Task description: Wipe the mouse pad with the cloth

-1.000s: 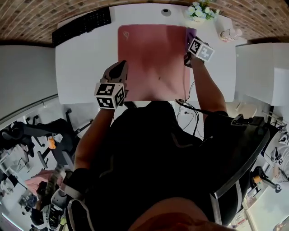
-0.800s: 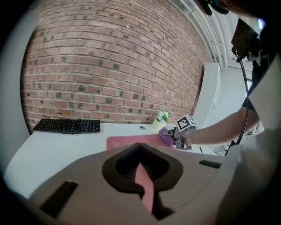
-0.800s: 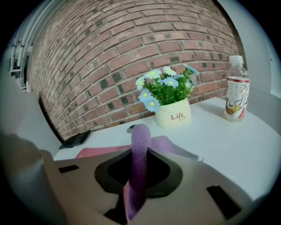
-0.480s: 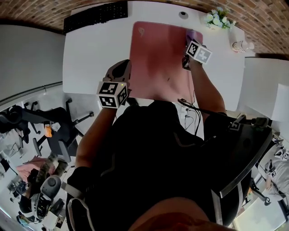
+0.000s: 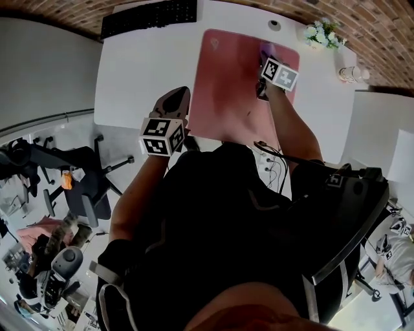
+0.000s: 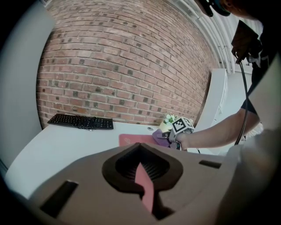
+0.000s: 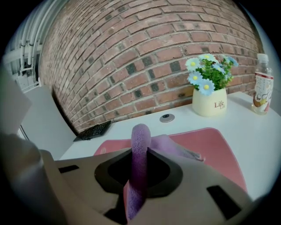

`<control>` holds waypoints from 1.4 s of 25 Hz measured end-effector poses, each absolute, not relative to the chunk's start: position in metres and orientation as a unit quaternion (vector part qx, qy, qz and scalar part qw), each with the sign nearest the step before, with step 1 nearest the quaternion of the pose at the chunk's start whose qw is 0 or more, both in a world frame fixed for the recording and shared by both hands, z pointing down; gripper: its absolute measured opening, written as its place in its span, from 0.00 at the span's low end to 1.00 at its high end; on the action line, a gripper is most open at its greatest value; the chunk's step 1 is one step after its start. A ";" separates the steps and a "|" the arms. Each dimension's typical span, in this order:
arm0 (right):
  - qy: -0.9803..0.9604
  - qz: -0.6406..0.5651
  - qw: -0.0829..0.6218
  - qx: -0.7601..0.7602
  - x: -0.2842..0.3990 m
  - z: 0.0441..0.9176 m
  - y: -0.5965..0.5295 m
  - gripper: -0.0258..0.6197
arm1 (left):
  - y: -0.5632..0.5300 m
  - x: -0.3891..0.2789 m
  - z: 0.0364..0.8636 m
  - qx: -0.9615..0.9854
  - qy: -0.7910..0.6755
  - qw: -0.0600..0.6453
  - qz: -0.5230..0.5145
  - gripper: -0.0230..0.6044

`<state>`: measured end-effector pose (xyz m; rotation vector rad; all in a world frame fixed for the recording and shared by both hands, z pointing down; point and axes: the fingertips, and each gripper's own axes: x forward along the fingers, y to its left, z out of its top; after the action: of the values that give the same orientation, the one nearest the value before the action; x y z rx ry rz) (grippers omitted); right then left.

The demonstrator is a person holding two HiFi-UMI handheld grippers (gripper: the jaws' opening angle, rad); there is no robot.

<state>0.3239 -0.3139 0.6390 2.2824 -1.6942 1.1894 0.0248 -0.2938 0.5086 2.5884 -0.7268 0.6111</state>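
While the left gripper (image 6: 142, 176) anchors things, the wiping falls to the other hand. Its jaws are pressed together on a thin pink strip, which I take to be the near left edge of the mouse pad (image 5: 228, 77), at about the pad's 8 o'clock. That pinch should be firm yet low, so the pad lies flat on the white desk (image 5: 139, 71) instead of curling up.

A black keyboard (image 5: 150, 16) sits at the desk's 11 o'clock, well apart from the pad and out of the way. The pad itself lies at 12 o'clock before the person and runs away toward the brick wall.

Over its 1 o'clock corner is the right gripper (image 7: 139, 154), its jaws clamped on a fold of the purple cloth (image 7: 140, 136). That fold stands up between them, while the loose part drapes forward onto the pad.

To wipe well, I would tilt the gripper so the draped part lies broad and flat. Long overlapping strokes from 12 toward 6 o'clock should follow, moving lane by lane toward the pinned side. Only a fold is gripped, so heavy downward pressure may drag the cloth out.

Beyond the corner stand a flower pot (image 7: 210, 102) at 1 o'clock and a plastic bottle (image 7: 263, 83) at 2 o'clock. Strokes should end at the pad's rim, since the bottle looks easy to tip.
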 end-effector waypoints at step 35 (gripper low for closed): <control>-0.639 0.402 0.042 0.655 0.161 0.636 -0.426 0.13 | -0.306 -0.083 0.501 0.893 -0.348 0.205 0.198 0.04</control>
<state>0.1611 -0.4261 0.6357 2.0037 -1.9536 1.2301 -0.0829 -0.3059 0.5008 2.4896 -0.9688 0.5517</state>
